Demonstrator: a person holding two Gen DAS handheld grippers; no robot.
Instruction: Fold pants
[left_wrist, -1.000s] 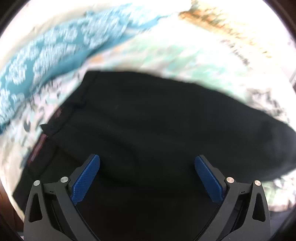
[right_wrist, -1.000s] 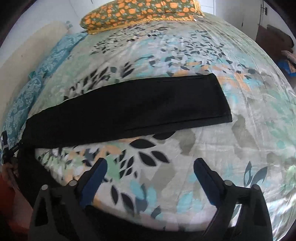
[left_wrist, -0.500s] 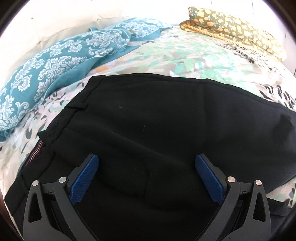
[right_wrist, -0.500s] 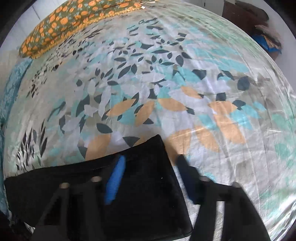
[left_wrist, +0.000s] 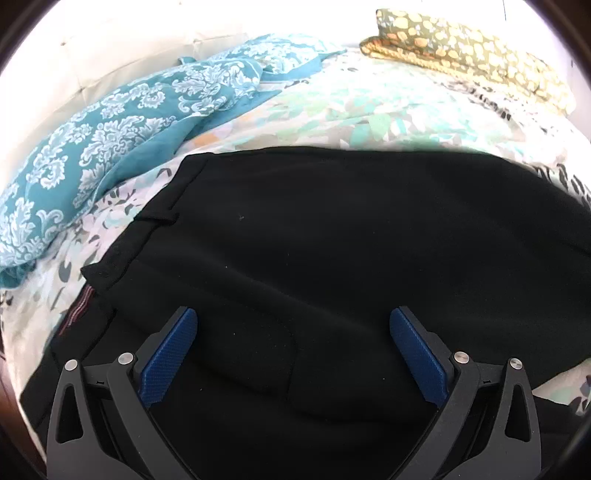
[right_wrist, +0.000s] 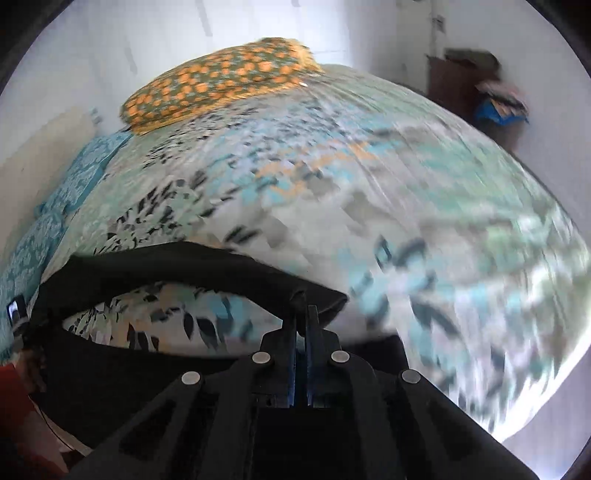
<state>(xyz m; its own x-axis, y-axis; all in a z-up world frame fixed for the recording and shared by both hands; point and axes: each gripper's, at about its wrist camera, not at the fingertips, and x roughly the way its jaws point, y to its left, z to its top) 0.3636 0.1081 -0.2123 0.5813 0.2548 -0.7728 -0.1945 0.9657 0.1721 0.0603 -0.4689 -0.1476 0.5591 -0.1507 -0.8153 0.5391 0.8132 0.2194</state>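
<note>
1. The pants (left_wrist: 332, 240) lie on the bed (left_wrist: 369, 110), waist end under the left gripper (left_wrist: 293, 354), the leg end lifted in the right gripper (right_wrist: 302, 314).
2. To do the fold well, I judge the leg end should travel low and straight to the waistband, edges aligned, with the waist kept flat.
3. Right jaws: closed tight, pinching the hem of the pants.
4. Left jaws: spread wide, holding nothing, poised over the cloth; contact unclear.
</note>
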